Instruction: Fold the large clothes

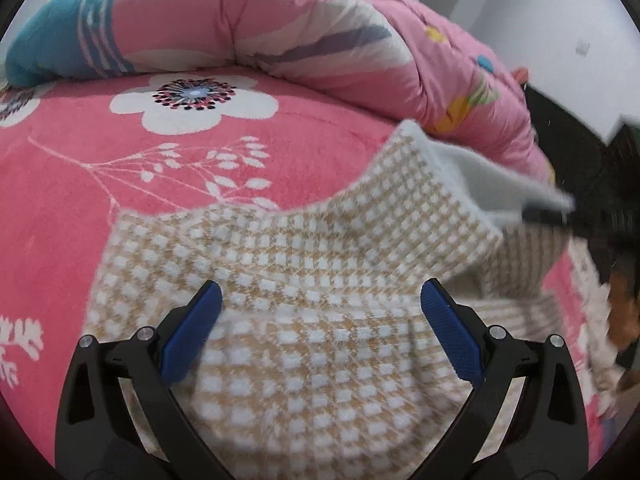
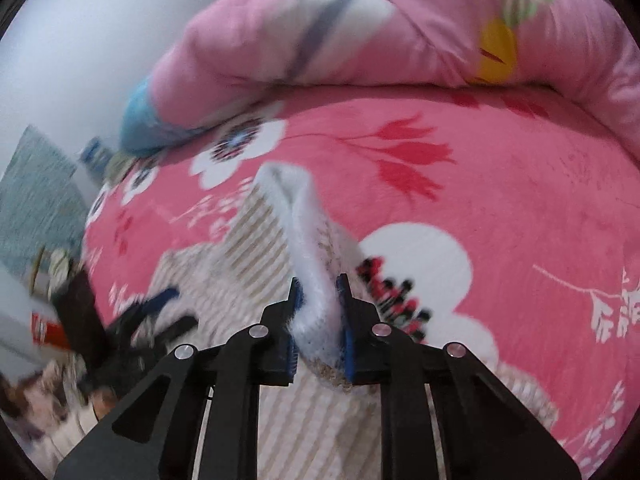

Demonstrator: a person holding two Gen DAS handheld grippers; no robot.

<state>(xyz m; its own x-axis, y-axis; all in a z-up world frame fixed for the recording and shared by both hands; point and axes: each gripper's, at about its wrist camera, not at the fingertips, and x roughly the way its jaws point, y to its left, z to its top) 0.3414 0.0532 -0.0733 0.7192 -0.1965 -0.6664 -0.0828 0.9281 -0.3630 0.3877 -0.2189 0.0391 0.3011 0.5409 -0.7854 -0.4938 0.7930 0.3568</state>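
A tan-and-white checked fleece garment (image 1: 320,280) lies spread on the pink flowered bedspread (image 1: 100,200). My left gripper (image 1: 320,300) is open just above the garment, its blue pads (image 1: 200,320) apart and holding nothing. My right gripper (image 2: 318,292) is shut on a white-lined edge of the garment (image 2: 308,248) and holds it lifted above the bed. That lifted edge shows in the left wrist view (image 1: 480,172) at the right, with the right gripper (image 1: 548,214) at its end. The left gripper (image 2: 156,312) appears blurred in the right wrist view.
A bunched pink quilt (image 1: 280,20) with a blue patch lies along the far side of the bed (image 2: 360,32). A white wall (image 1: 540,8) stands behind. Dark furniture (image 1: 600,168) and clutter (image 2: 48,320) sit past the bed's edge.
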